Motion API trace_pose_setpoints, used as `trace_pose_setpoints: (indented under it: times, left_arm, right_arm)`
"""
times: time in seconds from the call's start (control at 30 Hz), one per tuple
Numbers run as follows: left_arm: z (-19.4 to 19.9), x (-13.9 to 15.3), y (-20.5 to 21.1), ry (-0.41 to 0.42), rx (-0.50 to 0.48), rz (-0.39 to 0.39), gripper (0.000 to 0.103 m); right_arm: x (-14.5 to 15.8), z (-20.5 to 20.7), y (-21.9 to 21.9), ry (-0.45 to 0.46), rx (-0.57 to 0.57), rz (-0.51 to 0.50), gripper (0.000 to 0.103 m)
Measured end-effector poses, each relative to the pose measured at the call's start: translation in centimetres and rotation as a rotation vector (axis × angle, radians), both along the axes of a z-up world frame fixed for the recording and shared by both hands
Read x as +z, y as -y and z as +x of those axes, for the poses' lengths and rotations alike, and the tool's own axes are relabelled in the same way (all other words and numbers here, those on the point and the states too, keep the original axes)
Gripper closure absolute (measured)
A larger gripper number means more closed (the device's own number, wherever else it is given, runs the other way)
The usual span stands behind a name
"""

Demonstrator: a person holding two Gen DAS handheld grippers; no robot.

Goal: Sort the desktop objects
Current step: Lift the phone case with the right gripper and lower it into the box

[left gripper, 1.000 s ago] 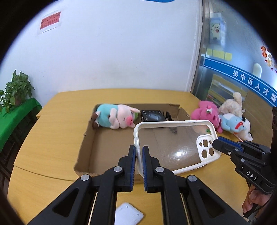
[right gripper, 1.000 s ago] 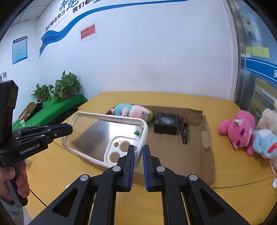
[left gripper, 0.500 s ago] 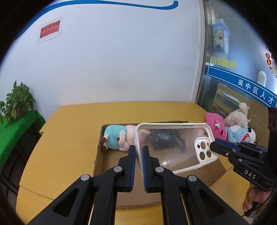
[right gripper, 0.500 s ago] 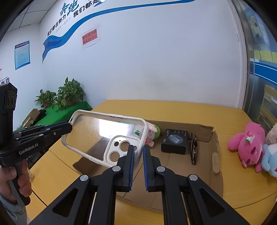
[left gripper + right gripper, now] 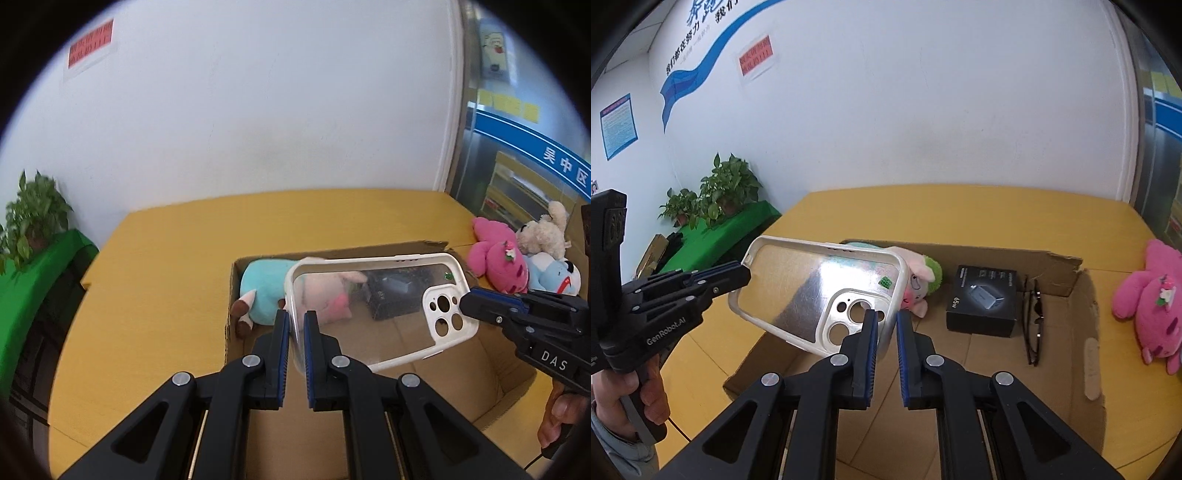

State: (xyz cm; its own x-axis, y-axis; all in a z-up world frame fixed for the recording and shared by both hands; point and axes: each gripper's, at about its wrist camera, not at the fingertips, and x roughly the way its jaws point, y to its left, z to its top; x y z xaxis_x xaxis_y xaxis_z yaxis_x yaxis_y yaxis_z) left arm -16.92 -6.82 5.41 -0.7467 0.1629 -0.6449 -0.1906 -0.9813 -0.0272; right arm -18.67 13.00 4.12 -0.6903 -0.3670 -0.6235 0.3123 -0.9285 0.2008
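A clear phone case with a white rim (image 5: 373, 314) hangs in the air over the open cardboard box (image 5: 491, 391). My left gripper (image 5: 296, 317) is shut on its plain end. My right gripper (image 5: 886, 317) is shut on its camera-cutout end (image 5: 857, 314). In the right wrist view the left gripper (image 5: 738, 275) grips the far end of the case. Inside the box (image 5: 1086, 295) lie a pig plush with a teal body (image 5: 266, 284), a black charger box (image 5: 982, 301) and black glasses (image 5: 1034, 317).
The box sits on a yellow wooden table (image 5: 166, 258). A pink plush (image 5: 1152, 306) lies right of the box, with a beige and a blue plush (image 5: 554, 273) beside it. Potted plants on a green-covered stand (image 5: 720, 221) are at the left.
Both grippers have carried the phone case forward and higher over the box. The white object at the table's front edge has left the left wrist view.
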Motion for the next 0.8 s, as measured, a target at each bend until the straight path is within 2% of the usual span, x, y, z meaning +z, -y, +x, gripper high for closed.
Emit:
trace_pose_setpoints:
  times: [0.13, 0.23, 0.57, 0.8]
  left_arm:
    - [-3.1, -2.4, 1.7, 0.081, 0.015, 0.059, 0.096]
    - [-4.8, -4.2, 2.4, 0.120, 0.035, 0.050, 0.096]
    - [-8.9, -9.9, 2.3, 0.284, 0.061, -0.073, 0.096]
    - [-10.1, -13.2, 0.9, 0.391, 0.063, -0.209, 0.096]
  right_arm:
    - [-2.4, -3.2, 1.4, 0.063, 0.007, 0.032, 0.094]
    - [-5.1, -5.5, 2.5, 0.126, 0.016, 0.051, 0.094]
    - [-14.9, -11.4, 4.2, 0.403, 0.049, 0.017, 0.094]
    - [-17.8, -12.7, 4.5, 0.521, 0.051, 0.027, 0.094]
